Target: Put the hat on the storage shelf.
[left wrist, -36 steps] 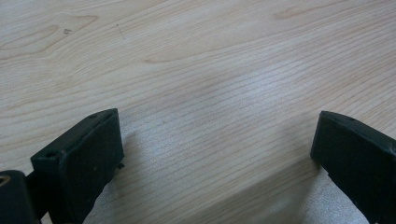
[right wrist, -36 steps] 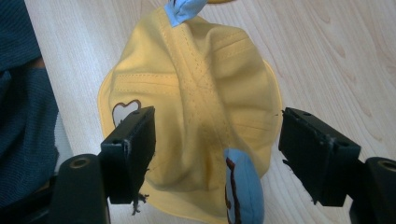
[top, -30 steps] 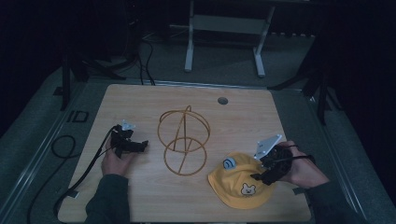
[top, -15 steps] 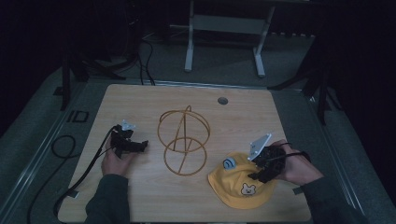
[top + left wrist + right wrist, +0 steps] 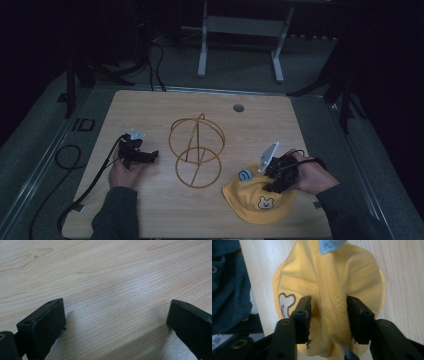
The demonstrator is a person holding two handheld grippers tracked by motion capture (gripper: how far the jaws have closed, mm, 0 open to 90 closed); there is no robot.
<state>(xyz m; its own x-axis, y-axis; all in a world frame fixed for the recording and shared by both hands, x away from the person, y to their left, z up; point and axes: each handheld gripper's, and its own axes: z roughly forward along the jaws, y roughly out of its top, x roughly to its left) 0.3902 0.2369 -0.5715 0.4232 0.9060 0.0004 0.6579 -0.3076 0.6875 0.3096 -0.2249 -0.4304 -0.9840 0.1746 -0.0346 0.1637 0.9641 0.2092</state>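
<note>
A yellow hat (image 5: pixel 260 200) lies flat on the table (image 5: pixel 310 125), near the front edge on the right. The right gripper (image 5: pixel 328 315) sits down on it, its jaws partly open on each side of a fold, not squeezing yet. The left gripper (image 5: pixel 140 156) rests wide open and holds nothing. A wire stand (image 5: pixel 196 149) waits in the middle, bare. I think the hat goes on it, so nearly all is left to do.
</note>
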